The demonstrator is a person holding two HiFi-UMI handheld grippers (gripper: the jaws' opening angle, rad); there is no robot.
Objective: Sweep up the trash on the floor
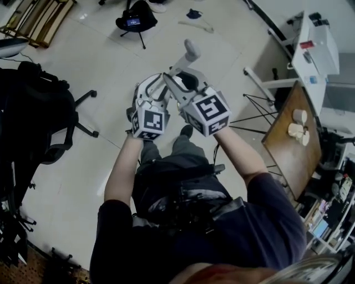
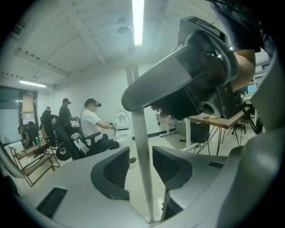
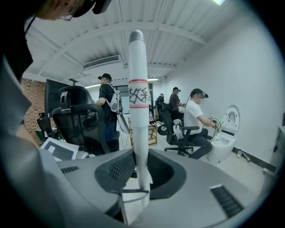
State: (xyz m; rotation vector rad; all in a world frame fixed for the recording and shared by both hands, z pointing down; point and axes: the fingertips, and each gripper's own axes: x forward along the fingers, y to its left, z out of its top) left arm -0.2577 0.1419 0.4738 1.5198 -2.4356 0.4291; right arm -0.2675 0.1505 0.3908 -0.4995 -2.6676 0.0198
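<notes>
A white broom handle point(image 3: 138, 93) with red bands and black writing stands upright between my right gripper's point(image 3: 139, 171) pads, which are shut on it. In the head view its rounded grey top point(image 1: 190, 51) sticks out beyond both grippers, held close together in front of the person's body. My left gripper point(image 2: 141, 171) is open. A thin pale shaft point(image 2: 141, 147) runs up between its jaws with a gap on each side, and the right gripper point(image 2: 200, 75) hangs just above. On the far floor lie a dark blue scrap point(image 1: 193, 13) and a pale strip point(image 1: 195, 24).
A black office chair point(image 1: 44, 122) stands at the left and a wooden table point(image 1: 294, 138) at the right. A black stand point(image 1: 136, 19) and wooden frames point(image 1: 39, 19) are further off. Seated people point(image 2: 91, 122) and a white toilet point(image 3: 225, 129) are across the room.
</notes>
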